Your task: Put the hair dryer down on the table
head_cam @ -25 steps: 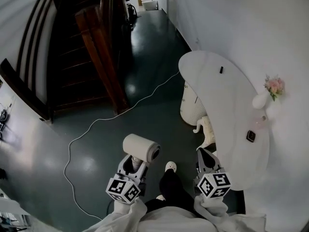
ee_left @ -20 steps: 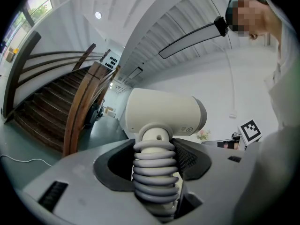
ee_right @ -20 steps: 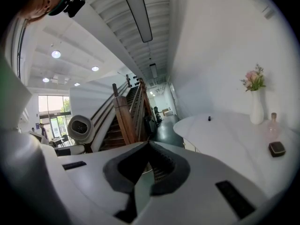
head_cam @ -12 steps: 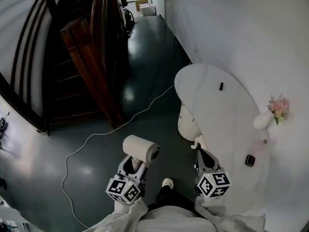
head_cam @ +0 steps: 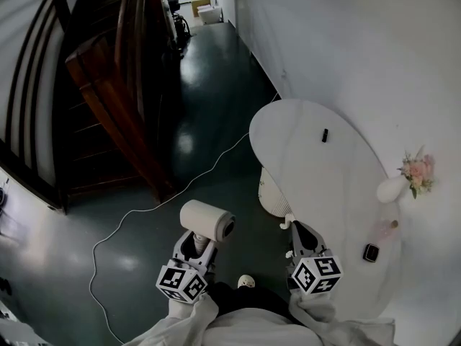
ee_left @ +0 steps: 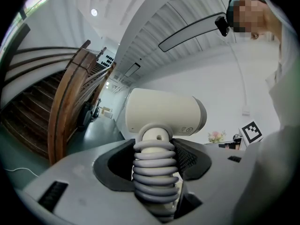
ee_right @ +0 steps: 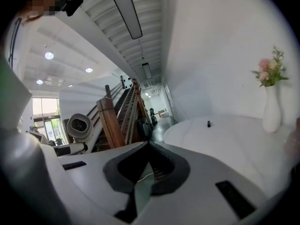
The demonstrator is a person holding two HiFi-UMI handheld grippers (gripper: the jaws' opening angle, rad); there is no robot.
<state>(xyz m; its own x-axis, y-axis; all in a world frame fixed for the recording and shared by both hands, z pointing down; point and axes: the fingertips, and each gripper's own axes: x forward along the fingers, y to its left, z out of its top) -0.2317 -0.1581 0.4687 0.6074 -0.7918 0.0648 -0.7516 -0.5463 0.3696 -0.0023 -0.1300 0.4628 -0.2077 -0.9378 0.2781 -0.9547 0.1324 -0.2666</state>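
Note:
A cream hair dryer [head_cam: 207, 220] stands upright in my left gripper [head_cam: 197, 245], which is shut on its grey ribbed handle [ee_left: 154, 170]. The barrel [ee_left: 165, 113] points right, towards the table. All this hangs over the dark floor, left of the white curved table [head_cam: 338, 193]. My right gripper [head_cam: 300, 235] is shut and empty, its tips [ee_right: 149, 144] meeting close to the table's near left edge. In the right gripper view the dryer's round end [ee_right: 79, 124] shows at the left.
On the table lie a small black object [head_cam: 325, 135], a white vase with pink flowers [head_cam: 395, 188] and a dark square device [head_cam: 370, 251]. A white ribbed appliance [head_cam: 269, 192] stands under the table edge. A white cable [head_cam: 144, 213] runs over the floor. The wooden staircase [head_cam: 108, 99] rises at left.
The head view has swung: the table and floor have slid left and down in the picture and the table's edge lies nearer the right gripper. Both grippers keep their pose, dryer still held.

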